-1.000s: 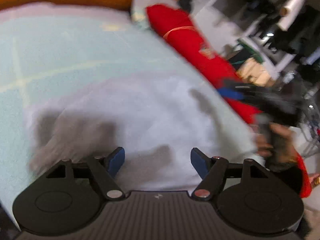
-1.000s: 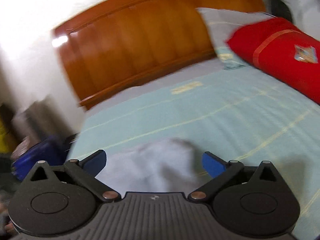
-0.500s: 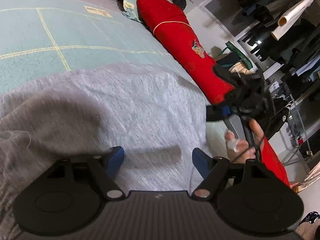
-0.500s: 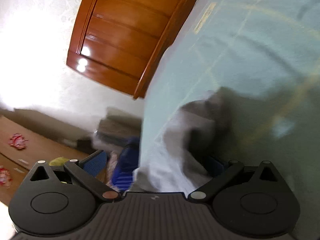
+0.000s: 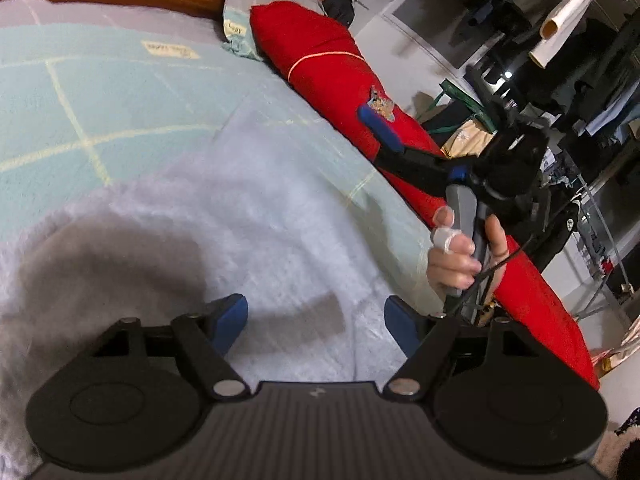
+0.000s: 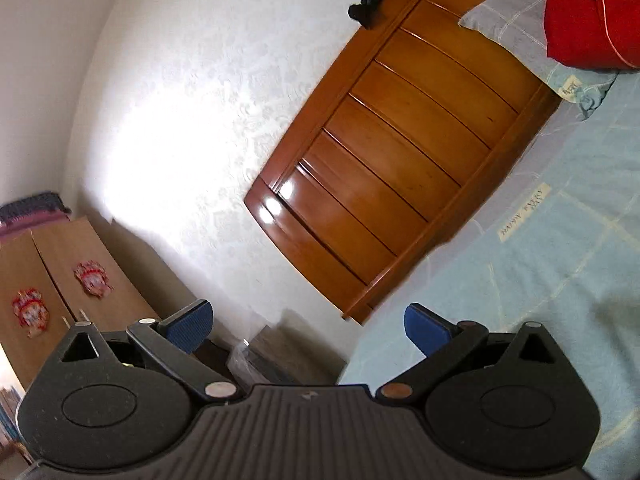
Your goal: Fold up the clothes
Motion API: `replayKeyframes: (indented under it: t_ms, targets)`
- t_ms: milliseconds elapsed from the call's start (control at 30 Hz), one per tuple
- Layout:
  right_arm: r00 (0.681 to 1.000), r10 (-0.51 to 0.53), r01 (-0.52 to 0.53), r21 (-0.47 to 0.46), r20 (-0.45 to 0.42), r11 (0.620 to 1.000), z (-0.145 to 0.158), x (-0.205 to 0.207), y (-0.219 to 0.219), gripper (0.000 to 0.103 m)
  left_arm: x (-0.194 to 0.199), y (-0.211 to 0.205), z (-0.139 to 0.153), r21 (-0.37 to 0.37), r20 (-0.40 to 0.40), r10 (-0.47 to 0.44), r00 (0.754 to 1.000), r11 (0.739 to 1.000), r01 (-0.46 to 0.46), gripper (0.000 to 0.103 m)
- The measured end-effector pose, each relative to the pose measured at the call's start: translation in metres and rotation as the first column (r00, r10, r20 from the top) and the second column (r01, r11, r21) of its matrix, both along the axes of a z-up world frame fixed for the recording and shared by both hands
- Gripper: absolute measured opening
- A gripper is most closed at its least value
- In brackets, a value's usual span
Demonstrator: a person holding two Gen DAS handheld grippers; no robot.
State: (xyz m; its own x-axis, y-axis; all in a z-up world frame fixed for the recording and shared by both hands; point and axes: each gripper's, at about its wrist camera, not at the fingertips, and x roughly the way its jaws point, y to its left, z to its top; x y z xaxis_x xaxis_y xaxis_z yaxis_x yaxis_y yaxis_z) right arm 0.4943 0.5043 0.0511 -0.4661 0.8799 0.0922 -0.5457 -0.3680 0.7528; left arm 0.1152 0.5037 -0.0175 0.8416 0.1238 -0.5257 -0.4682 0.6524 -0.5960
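Your left tongs (image 5: 314, 320) wide open, empty, low over grey top (image 5: 240, 216). Top lies flat on blue bed (image 5: 120, 92). Your right tongs (image 6: 308, 324) open too, empty, beside bed edge.

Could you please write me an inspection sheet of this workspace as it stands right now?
Surface: bed with a pale green checked cover.
Job's things: grey garment spread on the bed, not gripped.
Clutter: red bolster along the bed's edge; pillow at the headboard.
Grippers: left gripper open above the garment; right gripper open, empty, held by a hand.
Cables: black cable by the hand.
Surroundings: hanging clothes, cabinet.
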Motion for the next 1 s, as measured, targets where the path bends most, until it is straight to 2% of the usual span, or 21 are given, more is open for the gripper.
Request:
replayKeyframes:
  t_ms: [100, 200, 267, 333, 400, 433, 500, 567, 633, 667, 700, 767, 800, 867, 900, 933, 1000]
  targets:
    - [0.995, -0.041, 0.051, -0.124, 0.086, 0.991, 0.000, -0.004, 0.004, 0.103, 0.003, -0.003, 0.009, 0.025, -0.004, -0.012, 1.000, 1.000, 0.012, 0.075]
    - [0.994, 0.017, 0.006, -0.210, 0.110, 0.978, 0.002, -0.012, 0.012, 0.103, 0.004, -0.001, 0.019, 0.052, -0.005, 0.002, 1.000, 0.999, -0.002, 0.075]
    - [0.994, 0.065, -0.048, -0.195, 0.086, 0.980, 0.005, -0.016, 0.014, 0.103, 0.003, 0.002, 0.019, 0.047, 0.002, 0.011, 1.000, 0.999, -0.011, 0.079]
    - [0.991, 0.134, -0.127, -0.209, 0.024, 0.970, 0.001, -0.021, 0.022, 0.103, 0.003, 0.007, 0.010, 0.010, -0.036, 0.018, 0.999, 1.000, -0.017, 0.081]
    - [0.986, 0.167, -0.163, -0.277, -0.006, 0.947, -0.008, -0.023, 0.031, 0.103, 0.001, 0.010, -0.005, -0.025, -0.092, 0.033, 0.995, 0.999, -0.035, 0.080]
    - [0.987, 0.162, -0.151, -0.323, 0.005, 0.934, -0.015, -0.027, 0.035, 0.103, -0.004, 0.009, -0.009, -0.031, -0.097, 0.033, 0.995, 0.999, -0.036, 0.080]
    - [0.989, 0.137, -0.095, -0.481, 0.053, 0.871, -0.034, -0.032, 0.051, 0.103, -0.012, 0.007, -0.007, -0.032, -0.097, 0.031, 0.995, 0.999, -0.034, 0.081]
    - [0.987, 0.142, -0.087, -0.512, 0.070, 0.855, -0.046, -0.033, 0.053, 0.103, -0.016, 0.005, 0.001, -0.025, -0.123, 0.035, 0.992, 0.999, -0.039, 0.081]
    - [0.989, 0.111, -0.044, -0.518, 0.100, 0.854, -0.035, -0.030, 0.038, 0.103, -0.017, 0.003, 0.011, -0.002, -0.144, 0.043, 0.989, 0.999, -0.044, 0.080]
    - [0.985, 0.076, 0.016, -0.514, 0.157, 0.858, -0.025, -0.030, 0.032, 0.103, -0.015, 0.003, 0.018, 0.015, -0.137, 0.042, 0.990, 0.999, -0.040, 0.080]
    - [0.976, 0.041, 0.075, -0.506, 0.214, 0.859, -0.016, -0.030, 0.026, 0.103, -0.013, 0.003, 0.023, 0.026, -0.112, 0.032, 0.993, 0.999, -0.029, 0.081]
    - [0.963, -0.004, 0.143, -0.501, 0.268, 0.854, -0.006, -0.031, 0.017, 0.103, -0.008, 0.003, 0.025, 0.014, -0.065, 0.008, 0.998, 1.000, -0.007, 0.082]
    - [0.958, -0.019, 0.168, -0.503, 0.287, 0.848, -0.002, -0.033, 0.015, 0.103, -0.004, 0.002, 0.021, -0.001, -0.069, -0.011, 0.998, 1.000, 0.011, 0.082]
    - [0.930, -0.027, 0.220, -0.492, 0.368, 0.842, 0.009, -0.047, 0.012, 0.103, 0.000, -0.004, 0.006, -0.023, -0.139, -0.024, 0.990, 1.000, 0.021, 0.082]
    - [0.911, -0.024, 0.242, -0.486, 0.412, 0.840, 0.015, -0.055, 0.013, 0.103, -0.002, -0.007, -0.003, -0.038, -0.179, -0.022, 0.984, 0.999, 0.015, 0.080]
    - [0.879, -0.017, 0.274, -0.475, 0.477, 0.836, 0.020, -0.064, 0.013, 0.103, -0.010, -0.011, -0.006, -0.037, -0.174, -0.022, 0.984, 0.999, 0.015, 0.080]
    - [0.809, -0.032, 0.376, -0.476, 0.587, 0.795, 0.027, -0.078, 0.004, 0.103, -0.027, -0.015, 0.006, -0.037, -0.163, -0.011, 0.987, 0.999, 0.005, 0.080]
